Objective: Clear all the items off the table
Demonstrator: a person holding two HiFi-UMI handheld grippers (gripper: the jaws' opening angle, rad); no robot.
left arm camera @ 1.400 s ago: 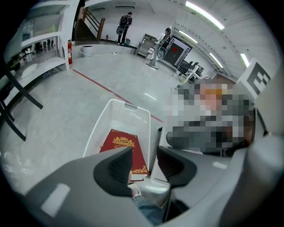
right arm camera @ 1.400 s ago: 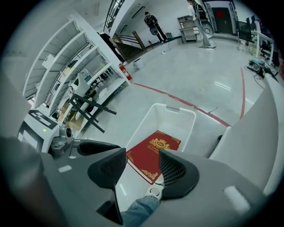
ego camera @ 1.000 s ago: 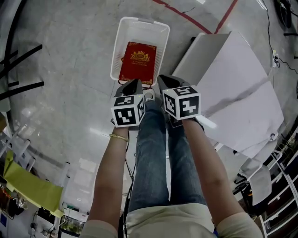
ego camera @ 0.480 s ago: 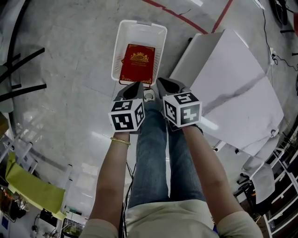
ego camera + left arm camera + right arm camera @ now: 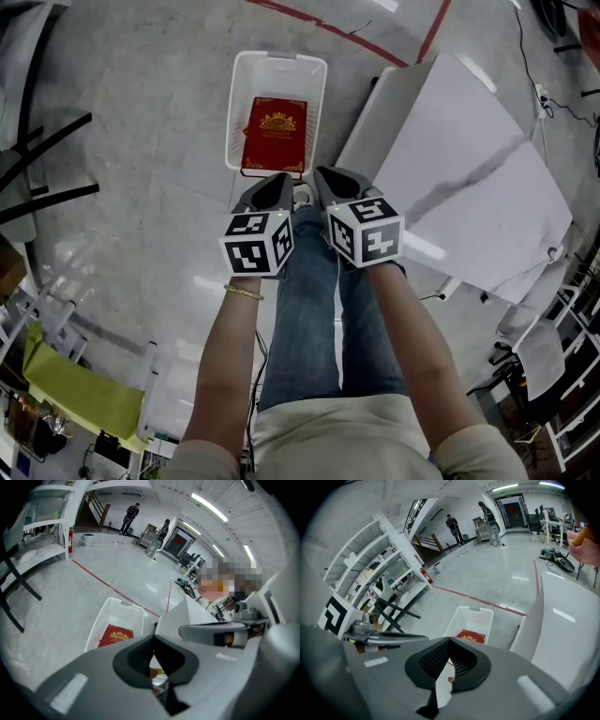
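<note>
- Compared with a second ago, both hand-held grippers have risen toward the head camera. Their marker cubes now sit a little lower in the head view, and the white plastic slatted basket (image 5: pixel 279 58) looks slightly smaller beyond them.
- The red hardcover book with a gold emblem (image 5: pixel 275 134) lies flat inside the basket, just as it did in the earlier frames. The basket stands on the grey polished floor (image 5: pixel 141 141).
- The left hand-held gripper (image 5: pixel 278 180) has its dark ribbed pads pressed together with nothing between them. It points down over the near end of the basket and touches neither the basket nor the book.
- The right hand-held gripper (image 5: pixel 323 174) is closed the same way, pad against pad and empty. It hangs just beside the left one, also short of the basket's near rim.
- The white rectangular table (image 5: pixel 469 169) stands just to the right of the basket, and one of its corners comes close to the basket's far right corner.
- Only the head view shows the person's bare forearms, the gold bangle (image 5: pixel 243 292) on the left wrist and the blue jeans (image 5: pixel 309 309) on the near side of the basket.
- Only the left gripper view shows the far doorway with a red sign (image 5: pixel 177 541) well beyond the basket, together with a blurred patch at the right.
- Only the right gripper view shows the white open shelving unit (image 5: pixel 379 569) to the left of the basket and someone's hand (image 5: pixel 586 550) at the right edge.
- Both gripper views show people (image 5: pixel 452 527) standing far beyond the basket, and a red tape line (image 5: pixel 108 585) crossing the floor behind it.
</note>
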